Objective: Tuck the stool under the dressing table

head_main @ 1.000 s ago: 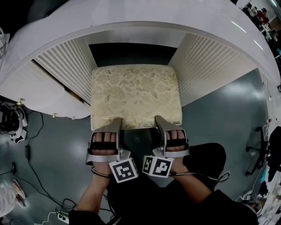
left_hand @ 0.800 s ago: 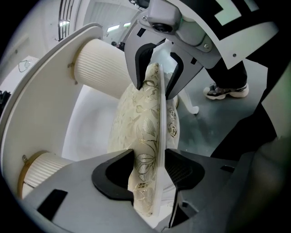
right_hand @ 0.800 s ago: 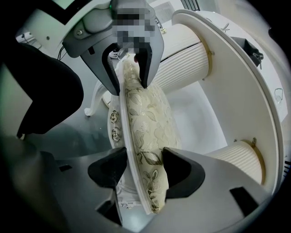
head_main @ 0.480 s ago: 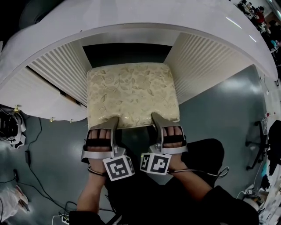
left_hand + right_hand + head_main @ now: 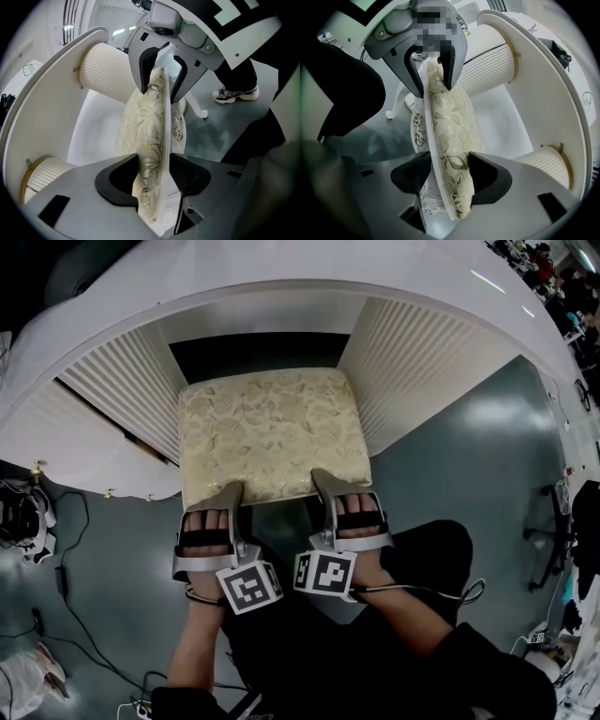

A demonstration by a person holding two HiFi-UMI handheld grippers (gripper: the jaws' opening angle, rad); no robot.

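Cream brocade stool (image 5: pixel 270 432) sits partly under the white curved dressing table (image 5: pixel 281 296). Left hand-held gripper (image 5: pixel 231 492) and right hand-held gripper (image 5: pixel 321 480) clamp its near edge; push both evenly.

Open kneehole (image 5: pixel 262 354) behind stool (image 5: pixel 272 432) — ribbed pedestals (image 5: pixel 412 362) on both sides

Bright, even light falls from overhead. Thin streaks of glare lie on the glossy white desk (image 5: pixel 441 306) near its right edge, and a pale sheen spreads over the grey floor (image 5: pixel 492 418). The recess under the desk is black shadow. Both gripper views bulge like a fisheye, with dark corners.
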